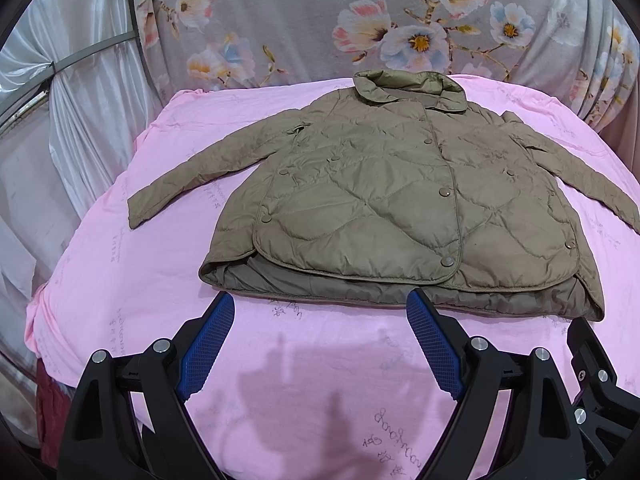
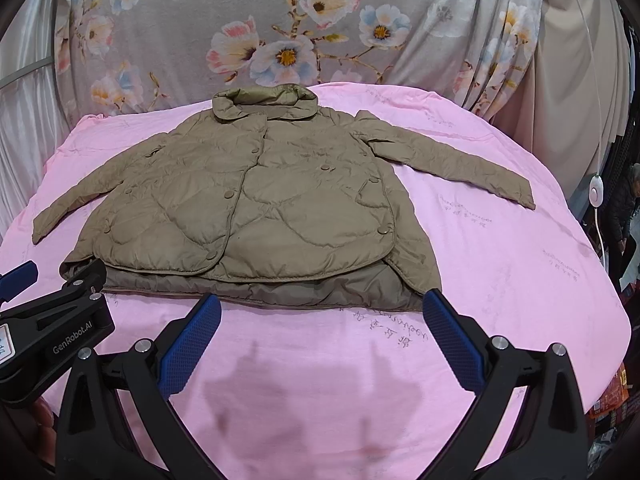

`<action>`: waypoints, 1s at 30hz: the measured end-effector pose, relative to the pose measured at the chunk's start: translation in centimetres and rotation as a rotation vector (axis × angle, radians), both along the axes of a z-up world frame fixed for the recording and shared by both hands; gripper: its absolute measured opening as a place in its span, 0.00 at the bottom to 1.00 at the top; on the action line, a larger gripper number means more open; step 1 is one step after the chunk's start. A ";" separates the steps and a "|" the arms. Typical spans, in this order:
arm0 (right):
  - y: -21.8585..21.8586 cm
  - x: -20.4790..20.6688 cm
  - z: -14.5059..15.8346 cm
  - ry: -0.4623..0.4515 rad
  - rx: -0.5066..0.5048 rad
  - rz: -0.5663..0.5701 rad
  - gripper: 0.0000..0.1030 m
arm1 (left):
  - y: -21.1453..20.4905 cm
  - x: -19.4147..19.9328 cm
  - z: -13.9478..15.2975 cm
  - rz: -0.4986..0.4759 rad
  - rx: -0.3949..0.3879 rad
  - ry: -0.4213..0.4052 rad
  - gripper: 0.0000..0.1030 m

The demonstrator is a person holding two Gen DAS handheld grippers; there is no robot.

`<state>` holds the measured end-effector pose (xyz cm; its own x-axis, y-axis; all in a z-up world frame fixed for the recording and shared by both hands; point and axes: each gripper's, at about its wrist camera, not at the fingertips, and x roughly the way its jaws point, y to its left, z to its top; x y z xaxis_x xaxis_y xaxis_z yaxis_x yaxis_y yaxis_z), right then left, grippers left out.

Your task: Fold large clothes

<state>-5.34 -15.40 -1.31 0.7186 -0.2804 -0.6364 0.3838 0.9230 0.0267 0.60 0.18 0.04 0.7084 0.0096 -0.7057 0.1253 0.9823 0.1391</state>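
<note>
— Pink bedsheet (image 1: 120, 264), flowered curtain (image 1: 304, 20) behind?
— Yes; the olive quilted jacket (image 1: 384, 204) lies flat on it, sleeves spread. Left gripper (image 1: 320, 312) and right gripper (image 2: 322, 312) both gape, empty, near its hem.

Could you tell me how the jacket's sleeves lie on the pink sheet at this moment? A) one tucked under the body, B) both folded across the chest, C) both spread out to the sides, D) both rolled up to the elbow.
C: the quilted jacket lies flat and buttoned, with one sleeve stretched out to one side and the other sleeve stretched out to the opposite side on the pink sheet.
</note>
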 end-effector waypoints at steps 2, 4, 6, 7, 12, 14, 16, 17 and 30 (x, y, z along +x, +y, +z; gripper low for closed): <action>0.0 0.4 -0.2 0.000 0.000 0.001 0.96 | 0.0 0.0 0.0 0.001 0.001 0.000 0.83; -0.1 0.5 -0.3 0.001 -0.001 0.002 0.96 | 0.0 0.0 0.0 0.000 0.000 0.001 0.83; -0.1 0.4 -0.3 0.001 0.000 0.001 0.96 | 0.0 0.0 0.0 -0.001 0.001 0.001 0.83; -0.2 0.5 -0.4 0.000 0.000 0.001 0.96 | -0.1 0.1 0.0 -0.002 0.001 0.001 0.83; 0.0 0.3 -0.4 0.002 0.000 0.000 0.96 | -0.1 0.1 -0.1 -0.002 0.002 0.001 0.83; -0.3 0.4 -0.3 0.002 -0.001 -0.003 0.96 | -0.1 0.1 0.0 -0.001 0.002 0.000 0.83; -0.4 0.4 -0.4 0.002 0.002 -0.001 0.96 | -0.1 0.1 -0.1 -0.001 0.001 0.001 0.83; -0.5 0.5 -0.4 0.002 0.000 -0.003 0.96 | -0.1 0.1 -0.1 -0.001 0.002 0.001 0.83; 0.6 0.4 -0.9 0.002 -0.003 -0.002 0.96 | -0.2 0.2 -0.5 -0.001 0.007 0.002 0.83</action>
